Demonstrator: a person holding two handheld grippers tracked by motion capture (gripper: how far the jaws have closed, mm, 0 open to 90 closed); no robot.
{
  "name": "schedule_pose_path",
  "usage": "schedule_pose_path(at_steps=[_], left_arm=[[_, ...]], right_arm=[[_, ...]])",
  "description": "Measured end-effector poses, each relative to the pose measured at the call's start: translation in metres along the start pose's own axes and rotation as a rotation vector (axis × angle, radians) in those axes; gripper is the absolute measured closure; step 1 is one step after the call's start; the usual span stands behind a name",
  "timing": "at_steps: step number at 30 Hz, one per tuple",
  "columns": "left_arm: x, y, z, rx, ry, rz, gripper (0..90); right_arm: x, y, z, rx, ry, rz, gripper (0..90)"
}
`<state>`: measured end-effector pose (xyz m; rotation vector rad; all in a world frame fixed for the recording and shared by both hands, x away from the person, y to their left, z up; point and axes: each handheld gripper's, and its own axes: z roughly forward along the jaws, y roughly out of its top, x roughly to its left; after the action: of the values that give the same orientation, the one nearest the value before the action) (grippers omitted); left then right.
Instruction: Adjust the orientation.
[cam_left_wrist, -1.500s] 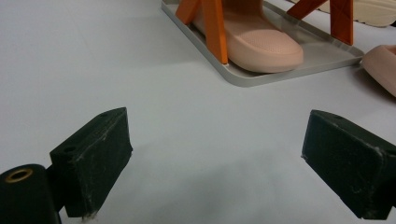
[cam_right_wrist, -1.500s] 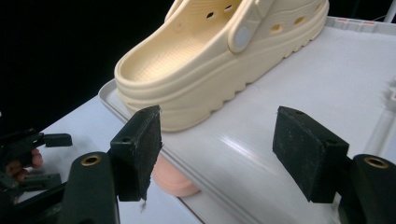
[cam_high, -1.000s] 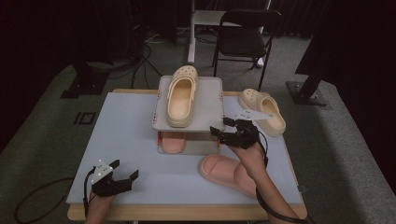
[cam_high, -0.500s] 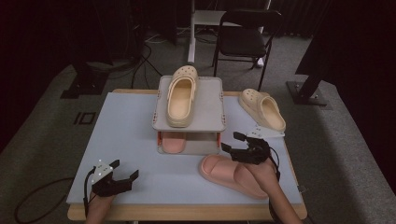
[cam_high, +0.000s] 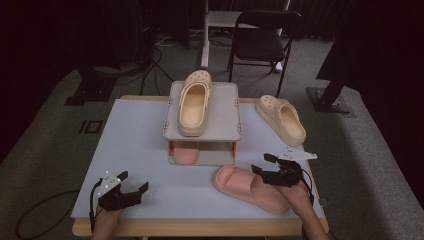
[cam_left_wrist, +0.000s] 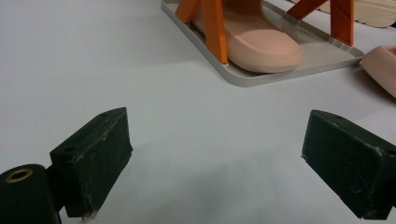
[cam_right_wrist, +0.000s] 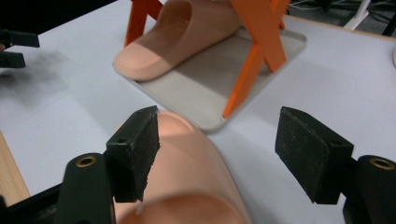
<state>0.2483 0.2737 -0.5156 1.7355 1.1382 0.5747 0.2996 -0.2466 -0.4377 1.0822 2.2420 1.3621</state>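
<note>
Right hand-held gripper hovers wide open, gripping nothing, over the pink slide lying on the worktop just in front of the shoe rack. Best to straddle the strap squarely before squeezing. The near edge is close; there's free room leftward. Left hand-held gripper rests open, well apart.

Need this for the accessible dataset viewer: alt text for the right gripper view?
The right gripper, jaws open, hangs over the toe end of a pink slide sandal on a white table. Behind, a matching pink slide lies on the grey bottom tray of a rack with orange legs.
</note>
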Motion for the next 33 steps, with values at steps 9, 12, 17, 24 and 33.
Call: schedule_pose_path(at_steps=[9, 12, 17, 24, 33], left_arm=[[-0.001, 0.000, 0.001, 0.003, -0.004, -0.002, 7.9], [-0.001, 0.000, 0.001, 0.002, -0.005, -0.003, 7.9], [-0.001, 0.000, 0.001, 0.002, -0.002, -0.002, 7.9], [-0.001, 0.000, 0.001, 0.001, -0.003, -0.002, 7.9], [0.000, 0.000, 0.001, 0.005, -0.003, 0.002, 7.9]], right_arm=[[-0.022, -0.029, -0.006, 0.037, -0.021, 0.053, 29.7], [-0.027, -0.037, -0.006, 0.056, -0.029, 0.067, 29.9], [-0.030, -0.048, -0.001, 0.091, -0.006, 0.067, 31.5], [-0.027, -0.051, 0.011, 0.131, 0.002, 0.044, 33.2], [-0.023, -0.043, 0.024, 0.164, 0.058, -0.040, 50.6]])
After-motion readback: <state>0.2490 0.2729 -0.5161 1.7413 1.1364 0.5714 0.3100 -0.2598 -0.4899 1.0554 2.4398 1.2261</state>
